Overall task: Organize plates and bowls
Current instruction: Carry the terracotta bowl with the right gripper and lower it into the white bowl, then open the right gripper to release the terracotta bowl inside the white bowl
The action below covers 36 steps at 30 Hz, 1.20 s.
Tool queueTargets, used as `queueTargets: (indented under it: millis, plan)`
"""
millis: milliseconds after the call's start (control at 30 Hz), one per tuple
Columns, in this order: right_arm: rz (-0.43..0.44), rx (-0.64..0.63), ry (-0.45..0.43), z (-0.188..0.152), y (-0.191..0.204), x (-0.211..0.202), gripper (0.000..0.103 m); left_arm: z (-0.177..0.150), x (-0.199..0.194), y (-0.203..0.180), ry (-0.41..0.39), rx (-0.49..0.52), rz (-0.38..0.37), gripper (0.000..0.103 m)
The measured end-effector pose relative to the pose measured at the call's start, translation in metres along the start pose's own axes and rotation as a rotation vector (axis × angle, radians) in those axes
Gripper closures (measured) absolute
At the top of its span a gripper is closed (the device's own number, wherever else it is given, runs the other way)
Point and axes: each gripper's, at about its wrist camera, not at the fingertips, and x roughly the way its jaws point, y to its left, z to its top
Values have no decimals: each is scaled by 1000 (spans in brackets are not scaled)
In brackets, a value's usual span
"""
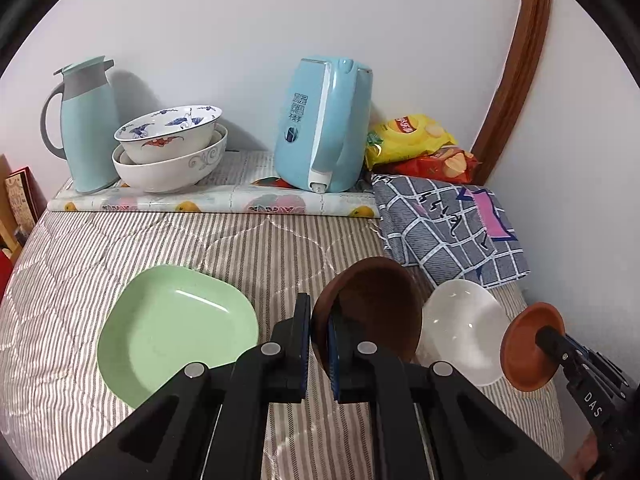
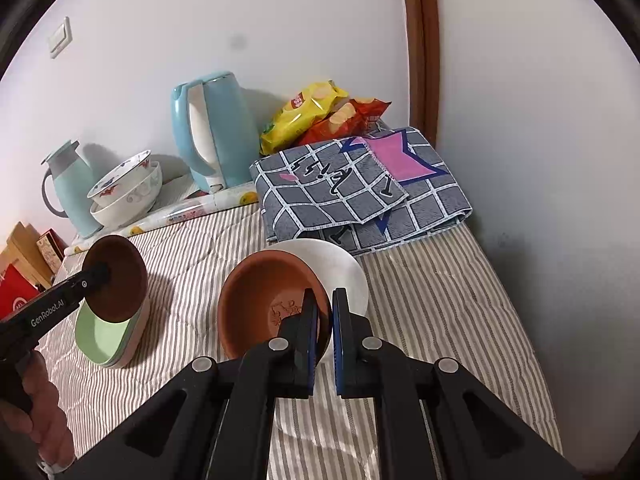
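Plates and bowls lie on a striped quilt (image 1: 120,248): a green plate (image 1: 176,328) flat toward the left, a white bowl (image 1: 464,328) toward the right, and two nested patterned bowls (image 1: 172,148) at the back beside a pale thermos jug (image 1: 86,128). The left gripper (image 1: 318,344) is closed on the rim of a dark brown dish (image 1: 372,308), held up on edge above the quilt; its near rim is hidden behind the fingers. The right gripper (image 2: 331,332) pinches the rim of a terracotta dish (image 2: 264,304), tilted over the white bowl (image 2: 348,272) and covering most of it; a stamped motif inside the dish is too faint to read. In the right wrist view, the green plate (image 2: 104,336) appears stacked on a pinkish one, mostly hidden by the brown dish (image 2: 118,280). "GenRobot.AI" reads on the left tool's body, "DAS" on the right one's. The blue kettle (image 1: 320,128) carries Chinese characters I cannot make out; the crisp bags (image 1: 412,140) show a red logo. A folded checked cloth (image 1: 448,224) fills the back right corner against the wall. Bare quilt lies between the green plate and the white bowl.
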Motion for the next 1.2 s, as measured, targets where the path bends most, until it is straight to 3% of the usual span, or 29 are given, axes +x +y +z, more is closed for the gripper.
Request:
queueTargets:
  millis: [600, 1200]
  plan:
    - [-17, -59, 113, 5, 7, 72, 96, 12, 42, 1, 42, -8, 11, 95]
    - [-14, -83, 199, 6, 12, 104, 96, 20, 59, 2, 53, -25, -8, 95]
